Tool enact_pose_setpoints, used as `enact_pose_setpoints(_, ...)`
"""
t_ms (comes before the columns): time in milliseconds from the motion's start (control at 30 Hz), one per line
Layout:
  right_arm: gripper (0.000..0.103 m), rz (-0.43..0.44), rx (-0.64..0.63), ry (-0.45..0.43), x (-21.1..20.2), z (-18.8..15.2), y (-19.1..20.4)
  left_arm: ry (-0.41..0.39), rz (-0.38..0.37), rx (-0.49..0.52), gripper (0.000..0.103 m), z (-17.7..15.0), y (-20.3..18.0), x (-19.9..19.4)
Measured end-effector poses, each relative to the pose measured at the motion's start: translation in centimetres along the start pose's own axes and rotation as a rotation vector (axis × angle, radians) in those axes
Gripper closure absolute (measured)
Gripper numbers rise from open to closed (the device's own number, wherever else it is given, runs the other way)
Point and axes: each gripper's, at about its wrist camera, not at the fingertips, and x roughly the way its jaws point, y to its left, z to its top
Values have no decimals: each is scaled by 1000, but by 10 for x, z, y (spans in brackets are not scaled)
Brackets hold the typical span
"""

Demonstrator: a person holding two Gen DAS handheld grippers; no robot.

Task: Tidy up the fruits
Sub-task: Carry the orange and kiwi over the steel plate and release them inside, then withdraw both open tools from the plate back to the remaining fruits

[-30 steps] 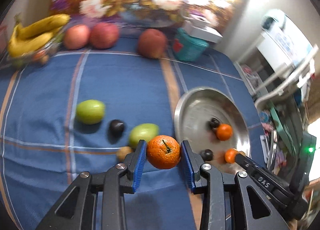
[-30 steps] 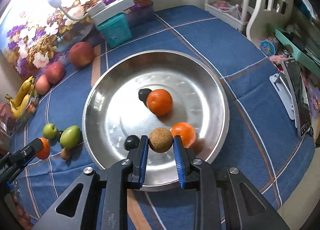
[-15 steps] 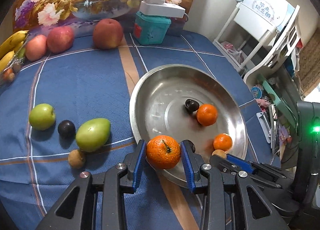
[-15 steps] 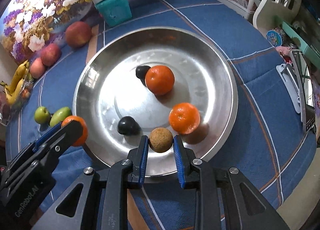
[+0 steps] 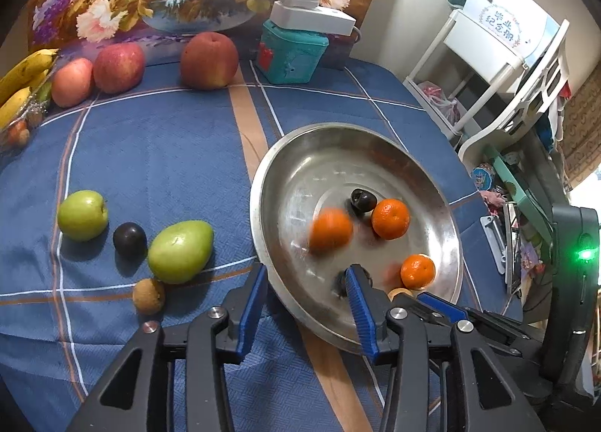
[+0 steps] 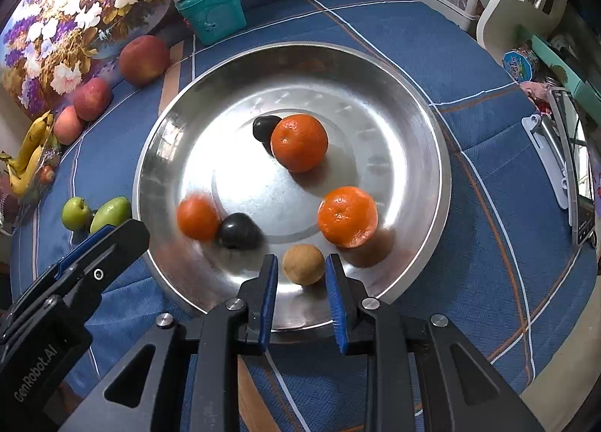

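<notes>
A steel dish (image 5: 443, 206) (image 6: 413, 101) sits on the blue cloth. My left gripper (image 5: 306, 274) is open and empty over the dish's near rim. A blurred orange (image 5: 330, 231) (image 6: 197, 218) rolls inside the dish beside a dark plum (image 6: 238, 231). Two more oranges (image 6: 298, 142) (image 6: 347, 216) and another plum (image 6: 265, 127) lie in the dish. My right gripper (image 6: 302, 266) is open, its pads either side of a small brown fruit (image 6: 303, 263) that rests in the dish. It shows in the left wrist view (image 5: 437, 304).
On the cloth left of the dish lie a green apple (image 5: 82, 215), a dark plum (image 5: 129, 238), a green mango (image 5: 180, 246) and a small brown fruit (image 5: 149, 295). Red apples (image 5: 208, 60), bananas (image 5: 22, 71) and a teal box (image 5: 291, 52) stand at the back. A white chair (image 5: 499, 67) is right.
My left gripper has opened and let go of the orange, which now rolls in the dish. My right gripper has opened slightly around the brown fruit.
</notes>
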Motion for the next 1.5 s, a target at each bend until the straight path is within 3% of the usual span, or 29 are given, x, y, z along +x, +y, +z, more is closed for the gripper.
enact_pose_setpoints(133,76,3,2,-6,-1,1,0,3,5,-9,55,0,3,0)
enact_pose_setpoints(267,73,6,6,-19,-5,2,-1,0,12,-28,43,1,7,-3)
enact_pose_setpoints(367,51,8,11,-40,-8,3,-2,-4,29,-46,34,3,12,-6)
enact_pose_setpoints(533,42,13,4,-70,-14,4,1,0,137,-82,19,4,23,-12)
enact_pose_setpoints(600,31,7,-5,-76,-15,4,3,8,207,-82,14,4,26,-13)
enact_pose_setpoints(733,28,-4,-25,-85,-15,4,9,11,314,-119,1,2,41,-19)
enact_pose_setpoints(800,17,-16,-35,-85,-14,4,11,4,335,-144,0,1,49,-24)
enact_pose_setpoints(1067,16,-14,-42,-133,-18,4,14,30,438,-222,0,-7,77,-33)
enact_pose_setpoints(1167,6,-9,-43,-190,-28,5,17,33,461,-238,0,-10,84,-36)
enact_pose_setpoints(1333,6,19,-46,-276,-43,6,21,14,468,-259,0,-12,91,-46)
enact_pose_setpoints(1500,6,52,-37,-282,-45,6,23,1,479,-265,0,-11,96,-53)
